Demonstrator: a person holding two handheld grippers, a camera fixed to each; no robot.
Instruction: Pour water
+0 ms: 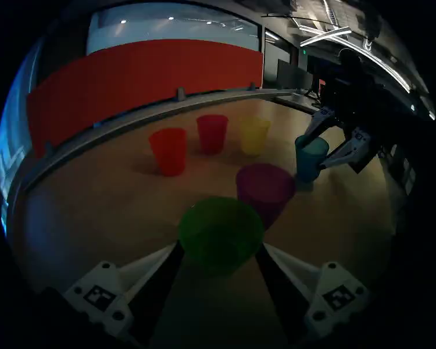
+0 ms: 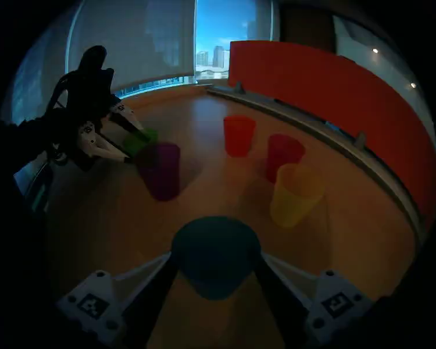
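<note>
Green cup: pinched between the left gripper fingers, near side of the wooden table.
Teal cup: clamped by the right gripper.
Purple cup: upright, just behind the green cup.
Orange cup, red cup, yellow cup: standing farther back.

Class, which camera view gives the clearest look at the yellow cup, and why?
The right gripper view: the yellow cup stands close, large and whole, with nothing in front of it. The left gripper view shows it whole too, but smaller, dimmer and farther away.

cups clustered, seemingly on table
</note>
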